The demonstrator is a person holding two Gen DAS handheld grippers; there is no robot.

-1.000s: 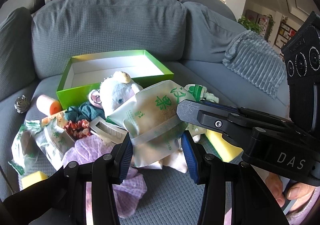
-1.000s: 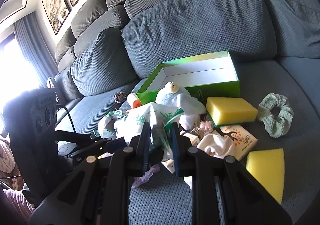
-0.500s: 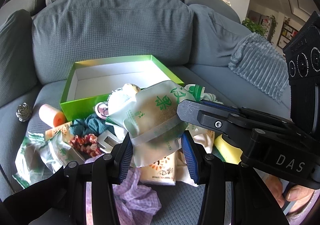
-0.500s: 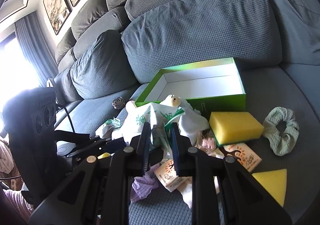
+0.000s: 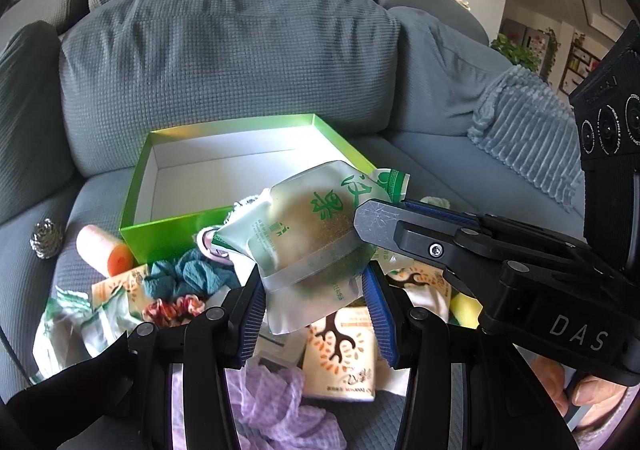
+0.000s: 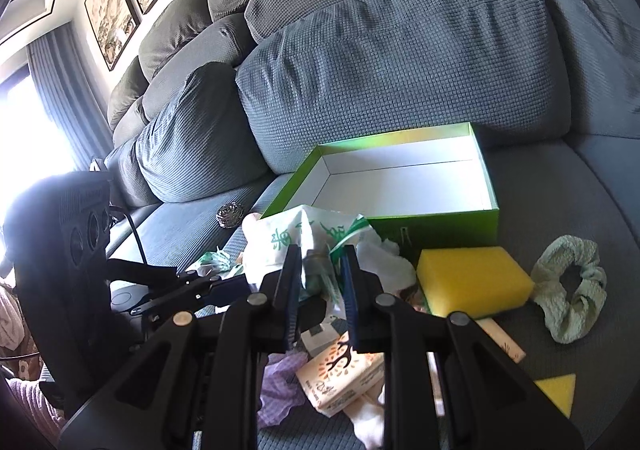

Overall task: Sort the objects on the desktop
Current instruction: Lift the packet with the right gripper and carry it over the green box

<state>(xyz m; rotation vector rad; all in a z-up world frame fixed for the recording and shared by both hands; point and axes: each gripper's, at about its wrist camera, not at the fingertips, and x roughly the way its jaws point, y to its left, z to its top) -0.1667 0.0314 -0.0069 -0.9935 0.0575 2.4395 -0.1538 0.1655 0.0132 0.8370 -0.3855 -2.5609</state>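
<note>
- The pouch (image 5: 316, 234), white with green writing, is up in the air over the pile of things on the sofa seat (image 5: 100, 185), just in front of the green box (image 5: 168, 234).
- The left hand-held gripper (image 5: 312, 302) has its blue pads on both sides of the pouch's bottom end and holds it.
- The right hand-held gripper (image 6: 320, 278) is nearly closed and pinches the pouch's crumpled top end.
- The green box is open, white inside, and sits near the back cushion (image 5: 224, 61).
- An orange roll (image 5: 105, 254) and a shiny metal ball (image 5: 46, 238) lie left of the box.
- A yellow sponge (image 6: 472, 280) lies in front of the box, with a pale green scrunchie (image 6: 572, 292) to its right.
- A purple cloth (image 5: 280, 402) and a tree-print packet (image 5: 340, 354) lie under the pouch.
</note>
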